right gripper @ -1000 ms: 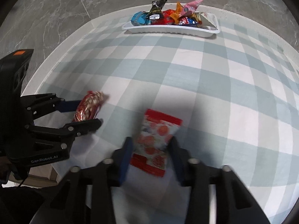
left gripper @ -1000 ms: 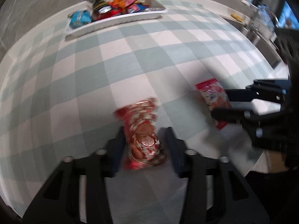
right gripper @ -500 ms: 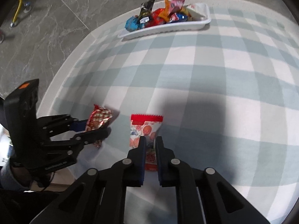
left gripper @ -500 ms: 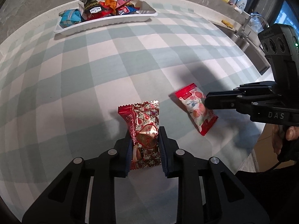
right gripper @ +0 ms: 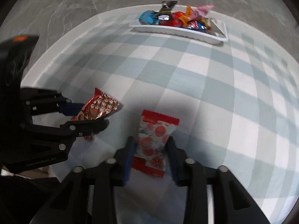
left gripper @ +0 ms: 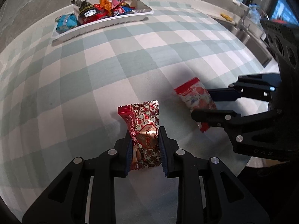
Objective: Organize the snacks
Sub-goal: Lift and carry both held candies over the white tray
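Observation:
A red-and-gold heart-print candy packet (left gripper: 142,115) lies on the checked tablecloth, and my left gripper (left gripper: 143,141) is shut on its near half, pads against both long sides. From the right wrist view that left gripper (right gripper: 93,115) and its packet (right gripper: 101,106) show at the left. A white packet with red ends and red circles (right gripper: 157,128) lies between the jaws of my right gripper (right gripper: 151,143). Those jaws are opening and stand just off its sides. The left wrist view shows the right gripper (left gripper: 201,103) straddling this white packet (left gripper: 194,97).
A long white tray (left gripper: 104,25) piled with several wrapped snacks sits at the far side of the table, also in the right wrist view as the same tray (right gripper: 177,30). A sink with a tap (left gripper: 248,31) lies beyond the table's right edge. Grey marble floor surrounds the table.
The left gripper closed on the red-and-gold packet and has stayed put. The right gripper, shut at the white packet's near end half a second ago, now has its jaws apart around it.

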`<state>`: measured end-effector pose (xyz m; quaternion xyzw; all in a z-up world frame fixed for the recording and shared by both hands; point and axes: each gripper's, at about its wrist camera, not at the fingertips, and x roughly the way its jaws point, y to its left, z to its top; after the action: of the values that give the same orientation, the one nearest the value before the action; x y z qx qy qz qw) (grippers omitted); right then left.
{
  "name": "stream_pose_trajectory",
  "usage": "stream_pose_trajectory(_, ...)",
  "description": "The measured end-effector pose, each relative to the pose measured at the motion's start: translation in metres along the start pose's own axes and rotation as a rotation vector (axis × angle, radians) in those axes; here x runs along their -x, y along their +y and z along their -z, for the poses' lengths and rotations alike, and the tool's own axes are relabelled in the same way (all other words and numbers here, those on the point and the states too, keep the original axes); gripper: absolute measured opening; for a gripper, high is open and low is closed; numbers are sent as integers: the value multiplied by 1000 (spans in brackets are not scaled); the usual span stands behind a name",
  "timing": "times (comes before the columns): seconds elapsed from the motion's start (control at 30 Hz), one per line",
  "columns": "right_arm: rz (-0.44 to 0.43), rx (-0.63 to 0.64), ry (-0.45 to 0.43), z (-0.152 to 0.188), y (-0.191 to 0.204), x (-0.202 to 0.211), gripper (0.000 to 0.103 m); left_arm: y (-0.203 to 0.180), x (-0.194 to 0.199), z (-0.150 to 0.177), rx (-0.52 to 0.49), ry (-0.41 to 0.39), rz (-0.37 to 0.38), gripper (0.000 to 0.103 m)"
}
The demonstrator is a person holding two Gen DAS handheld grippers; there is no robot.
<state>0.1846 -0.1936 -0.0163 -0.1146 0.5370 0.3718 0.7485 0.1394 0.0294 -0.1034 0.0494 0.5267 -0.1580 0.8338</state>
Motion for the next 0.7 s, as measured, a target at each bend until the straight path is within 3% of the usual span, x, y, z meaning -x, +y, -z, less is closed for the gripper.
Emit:
stream_pose_trajectory(0.13, -127, -130, -3, 0, -23, 2, 31, 6, 1, 0, 57, -11, 56, 22)
stream_pose_trajectory(0.23, -222, -240, -14, -4, -44, 6, 20, 15, 3, -3, 114, -25, 112, 22)
stream_pose_trajectory(0.3, -254, -281, -17, -8, -54, 7, 13, 20, 4, -6, 139, -32, 147, 22)
stream_pose_trajectory(0.5, -280, -274, 2, -16, -57, 5, 14, 22, 0, -12, 131, -16, 158, 22)
stream_pose_trajectory(0.53, -264, -258, 6, -16, -54, 4, 16, 21, -1, -13, 125, -12, 154, 22)
stream_pose_trajectory(0.6, -177, -181, 19, -16, -40, 1, 48, 19, -3, -13, 110, -2, 148, 22)
stream_pose_trajectory(0.7, -101, -108, 30, -15, -23, -8, 55, 19, -5, -15, 102, 0, 146, 23)
